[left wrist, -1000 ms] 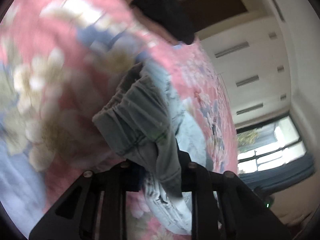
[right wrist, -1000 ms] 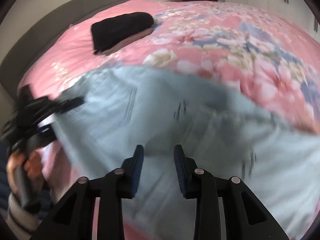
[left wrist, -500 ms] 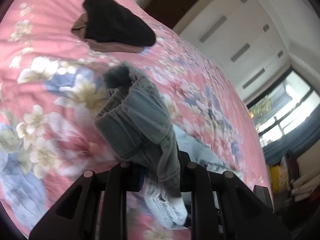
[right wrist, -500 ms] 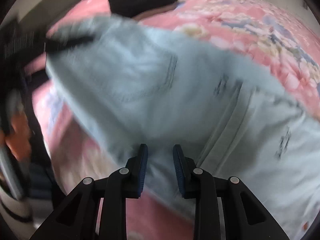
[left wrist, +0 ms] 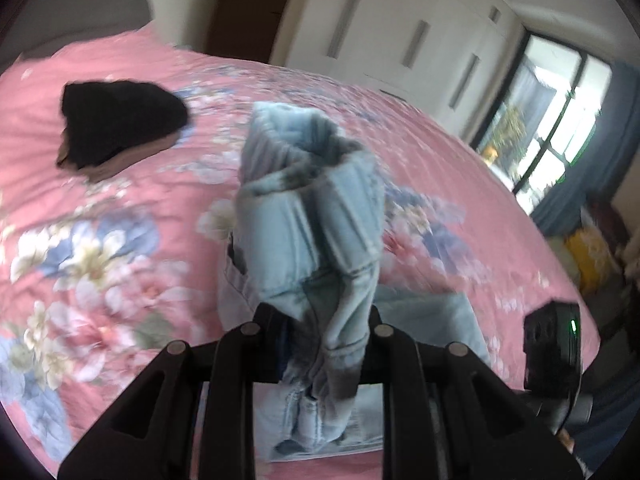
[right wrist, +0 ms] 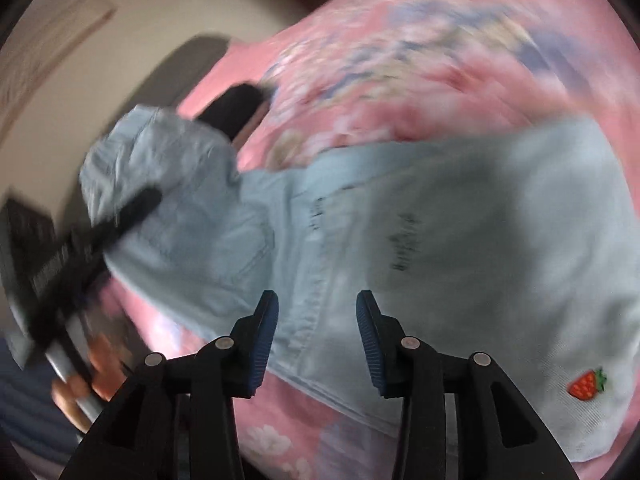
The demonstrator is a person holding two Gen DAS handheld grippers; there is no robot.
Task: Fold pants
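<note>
No readable text; a strawberry emblem (right wrist: 587,385) marks the pants (right wrist: 460,240).

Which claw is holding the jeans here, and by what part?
The left claw pinches the jeans at the bunched elastic waistband. The right claw holds nothing; its jaws have just been opening above the denim.

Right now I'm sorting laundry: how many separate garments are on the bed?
2 visible. The light blue pants, bunched in the left gripper near the bed's middle, and a black garment lying apart near the headboard. More could be hidden outside the views.
</note>
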